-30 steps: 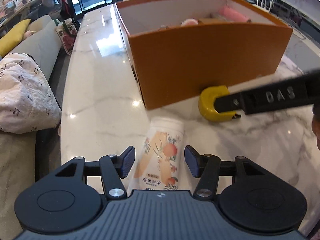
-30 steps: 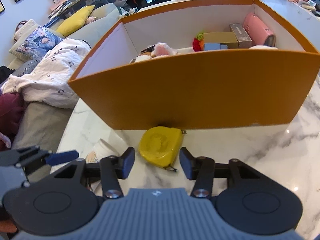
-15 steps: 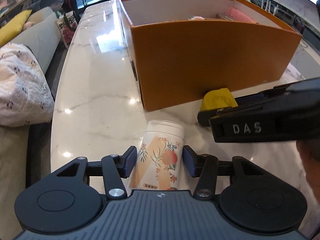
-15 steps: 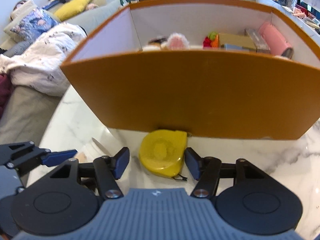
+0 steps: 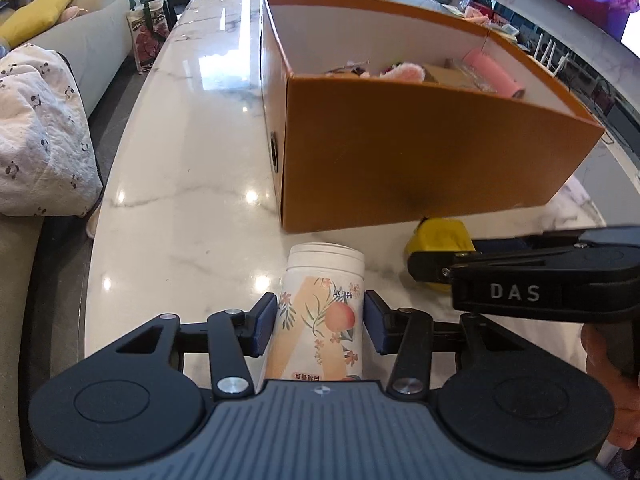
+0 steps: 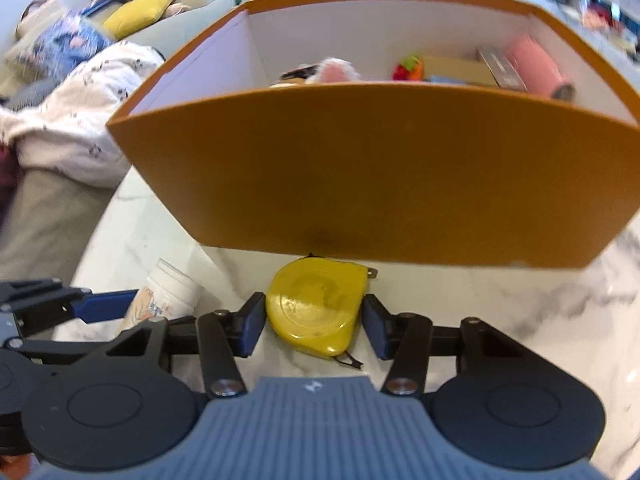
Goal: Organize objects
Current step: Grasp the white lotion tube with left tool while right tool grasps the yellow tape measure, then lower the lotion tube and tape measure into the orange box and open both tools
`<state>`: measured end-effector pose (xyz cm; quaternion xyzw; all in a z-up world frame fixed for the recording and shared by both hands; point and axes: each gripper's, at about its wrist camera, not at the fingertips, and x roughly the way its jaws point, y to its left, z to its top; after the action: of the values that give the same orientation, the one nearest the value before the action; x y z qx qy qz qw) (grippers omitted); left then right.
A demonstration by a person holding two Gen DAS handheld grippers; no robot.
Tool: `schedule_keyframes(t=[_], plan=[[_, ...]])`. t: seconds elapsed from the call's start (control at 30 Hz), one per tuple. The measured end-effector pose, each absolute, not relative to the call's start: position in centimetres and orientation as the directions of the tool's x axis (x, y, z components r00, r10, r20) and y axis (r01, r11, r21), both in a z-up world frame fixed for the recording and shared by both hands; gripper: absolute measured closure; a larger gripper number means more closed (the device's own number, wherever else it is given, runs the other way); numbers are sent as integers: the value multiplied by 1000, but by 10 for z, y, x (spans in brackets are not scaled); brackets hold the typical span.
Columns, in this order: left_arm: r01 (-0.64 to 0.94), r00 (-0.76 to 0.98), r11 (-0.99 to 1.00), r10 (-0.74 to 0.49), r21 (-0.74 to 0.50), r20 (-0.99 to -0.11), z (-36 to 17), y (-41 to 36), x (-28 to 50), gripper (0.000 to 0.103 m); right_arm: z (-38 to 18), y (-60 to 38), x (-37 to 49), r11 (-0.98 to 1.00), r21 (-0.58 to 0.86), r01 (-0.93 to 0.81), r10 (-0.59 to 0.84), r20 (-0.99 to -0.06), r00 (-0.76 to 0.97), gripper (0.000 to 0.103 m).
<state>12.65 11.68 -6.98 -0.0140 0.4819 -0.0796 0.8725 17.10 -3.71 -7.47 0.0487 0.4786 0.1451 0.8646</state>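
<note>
The left gripper (image 5: 320, 322) has just been closing its jaws around a white cylindrical plastic bottle with a peach-and-flower label (image 5: 320, 308), which lies on its side on the white marble tabletop (image 5: 180, 200). Both blue pads sit against the bottle's sides, pinching it. The label carries small printed characters near its lower edge and beside the peach, too small to read. The bottle's white cap end points toward the large orange cardboard box (image 5: 420, 152) just ahead.

The right gripper (image 6: 314, 326) has likewise just been closing its jaws, with a yellow round-cornered tape measure (image 6: 316, 308) lying flat between them. A thin gap shows on each side of the case, so the pads do not yet press it. The tape measure rests on the marble just in front of the box's near wall. From the left wrist view, the right gripper's black body shows the raised letters "DAS".

Inside the box, which has white inner walls, lie a pink cylinder (image 6: 536, 66), a brown carton (image 6: 460, 68), a pink fluffy item (image 6: 336, 70) and a small red-and-green object (image 6: 406, 68). Beyond the table's left edge, a white patterned blanket (image 5: 36, 136) lies on a sofa with a yellow cushion (image 5: 36, 20).
</note>
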Motion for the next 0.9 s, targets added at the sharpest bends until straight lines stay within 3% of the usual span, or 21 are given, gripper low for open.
schedule_keyframes(t=[0.3, 0.7, 0.9], plan=[[106, 597, 981, -192, -161, -779, -31, 120, 113, 49, -44, -60, 146, 951, 247, -187, 310, -773, 554, 49], [130, 727, 950, -287, -285, -624, 46, 109, 114, 49, 32, -91, 112, 934, 266, -238, 356, -639, 682, 49], [123, 751, 942, -294, -312, -591, 66, 105, 137, 49, 65, -109, 118, 947, 228, -224, 317, -569, 759, 49]])
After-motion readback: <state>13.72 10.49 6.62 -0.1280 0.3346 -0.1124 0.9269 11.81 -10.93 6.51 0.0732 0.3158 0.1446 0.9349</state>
